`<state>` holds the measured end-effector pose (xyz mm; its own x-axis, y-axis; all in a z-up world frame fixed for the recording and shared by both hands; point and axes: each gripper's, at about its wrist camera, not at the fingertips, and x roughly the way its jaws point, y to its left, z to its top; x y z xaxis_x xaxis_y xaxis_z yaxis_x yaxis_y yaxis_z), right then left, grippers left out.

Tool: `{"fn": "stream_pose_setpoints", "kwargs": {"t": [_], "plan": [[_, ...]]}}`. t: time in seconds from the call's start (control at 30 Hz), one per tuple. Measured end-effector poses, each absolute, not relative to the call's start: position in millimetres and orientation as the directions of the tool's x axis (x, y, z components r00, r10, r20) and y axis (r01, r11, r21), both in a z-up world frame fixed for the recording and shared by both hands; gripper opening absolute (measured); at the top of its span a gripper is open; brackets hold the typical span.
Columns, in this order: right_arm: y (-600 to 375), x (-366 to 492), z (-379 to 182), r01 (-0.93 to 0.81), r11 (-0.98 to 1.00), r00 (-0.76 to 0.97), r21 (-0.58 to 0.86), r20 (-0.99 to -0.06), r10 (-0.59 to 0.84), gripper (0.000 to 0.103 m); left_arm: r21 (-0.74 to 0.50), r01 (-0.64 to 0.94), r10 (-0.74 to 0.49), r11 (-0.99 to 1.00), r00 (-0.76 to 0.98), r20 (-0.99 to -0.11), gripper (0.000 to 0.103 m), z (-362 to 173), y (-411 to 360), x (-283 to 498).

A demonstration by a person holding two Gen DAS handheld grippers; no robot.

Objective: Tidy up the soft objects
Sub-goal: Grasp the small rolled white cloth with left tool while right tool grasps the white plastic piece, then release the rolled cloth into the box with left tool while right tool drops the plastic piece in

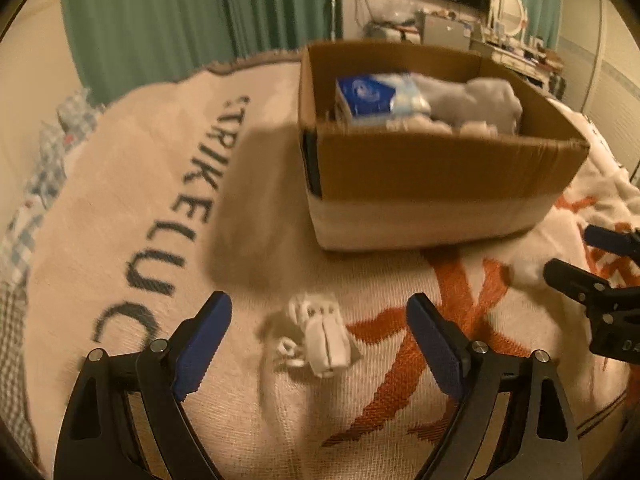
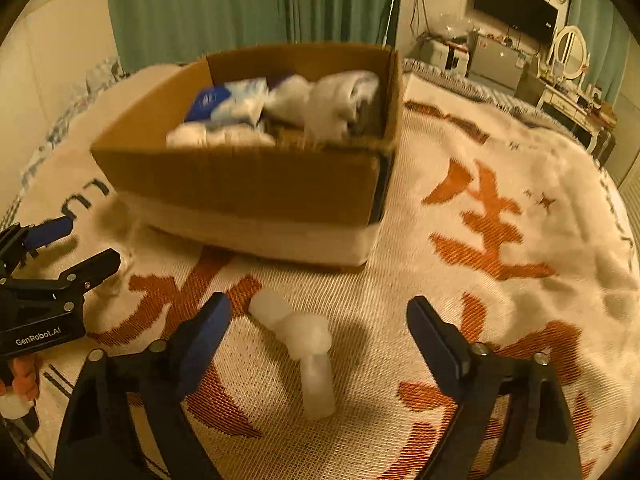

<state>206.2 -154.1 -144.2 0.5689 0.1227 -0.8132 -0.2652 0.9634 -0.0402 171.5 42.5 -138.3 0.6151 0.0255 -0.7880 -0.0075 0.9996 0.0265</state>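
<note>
A cardboard box (image 1: pixel 436 184) stands on the bed and holds a blue and white tissue pack (image 1: pixel 376 98) and grey and white cloths (image 1: pixel 480 104). It also shows in the right wrist view (image 2: pixel 248 184). My left gripper (image 1: pixel 320 320) is open over a small white folded cloth bundle (image 1: pixel 320 340) on the blanket. My right gripper (image 2: pixel 320 320) is open around a white rolled soft item (image 2: pixel 304 344) lying between its fingers. The right gripper shows at the right edge of the left wrist view (image 1: pixel 592 264), the left gripper at the left edge of the right wrist view (image 2: pixel 64 248).
A cream woven blanket (image 2: pixel 500 280) with orange characters and dark lettering covers the bed. Green curtains (image 1: pixel 180 12) hang behind. A TV (image 2: pixel 516 4), desk clutter and a round mirror (image 2: pixel 572 52) stand at the back right. A checked sheet (image 1: pixel 36 184) lies at the left.
</note>
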Motion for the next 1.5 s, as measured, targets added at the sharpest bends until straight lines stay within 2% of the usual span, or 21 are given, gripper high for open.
{"fn": "stream_pose_setpoints", "kwargs": {"t": [0.07, 0.13, 0.17, 0.23, 0.27, 0.3, 0.37, 0.4, 0.5, 0.7, 1.07, 1.5], "plan": [[-154.7, 207.0, -152.7, -0.266, 0.963, 0.554, -0.043, -0.825, 0.116, 0.076, 0.023, -0.007, 0.023, 1.000, 0.599, -0.801, 0.089, -143.8, 42.3, 172.4], [-155.9, 209.1, -157.8, -0.258, 0.965, 0.538, -0.043, -0.836, 0.106, 0.064, 0.020, -0.003, 0.018, 1.000, 0.574, -0.819, 0.085, -150.1, 41.6, 175.3], [-156.9, 210.3, -160.0, -0.255, 0.966, 0.532, -0.039, -0.840, 0.106, 0.058, 0.008, 0.001, 0.006, 1.000, 0.558, -0.830, 0.073, -153.2, 41.6, 177.0], [-158.2, 210.0, -160.3, -0.255, 0.966, 0.533, -0.027, -0.838, 0.117, 0.055, -0.007, 0.005, -0.008, 1.000, 0.535, -0.845, 0.067, -157.7, 41.4, 179.0], [-158.3, 209.2, -159.2, -0.259, 0.966, 0.537, -0.024, -0.835, 0.123, 0.049, -0.014, 0.007, -0.016, 1.000, 0.526, -0.850, 0.064, -159.7, 41.0, 179.6], [-158.1, 207.8, -157.7, -0.265, 0.964, 0.541, -0.018, -0.831, 0.133, 0.041, -0.029, 0.013, -0.031, 1.000, 0.516, -0.856, 0.052, -161.6, 40.8, 179.9], [-157.3, 205.4, -155.7, -0.272, 0.962, 0.548, -0.016, -0.824, 0.142, 0.035, -0.044, 0.018, -0.047, 0.999, 0.498, -0.866, 0.040, -164.4, 40.9, 180.1], [-156.2, 204.0, -155.1, -0.272, 0.962, 0.552, -0.022, -0.822, 0.138, 0.031, -0.047, 0.021, -0.051, 0.999, 0.494, -0.868, 0.036, -164.8, 40.3, 179.2], [-156.0, 199.7, -151.1, -0.266, 0.964, 0.558, -0.009, -0.817, 0.146, 0.028, -0.045, 0.027, -0.052, 0.999, 0.507, -0.860, 0.030, -160.1, 38.2, 173.3], [-160.4, 185.3, -134.2, -0.251, 0.967, 0.582, 0.034, -0.793, 0.179, 0.027, -0.080, 0.040, -0.089, 0.996, 0.542, -0.836, 0.029, -141.0, 33.7, 155.3], [-157.2, 133.2, -87.6, -0.263, 0.964, 0.641, 0.037, -0.741, 0.203, 0.026, -0.066, 0.105, -0.117, 0.992, 0.626, -0.771, 0.029, -86.6, 23.1, 127.2], [-145.3, 112.6, 27.4, -0.313, 0.950, 0.772, 0.008, -0.580, 0.260, 0.026, -0.062, 0.145, -0.152, 0.988, 0.778, -0.609, 0.029, 13.2, 17.6, 108.2]]}}
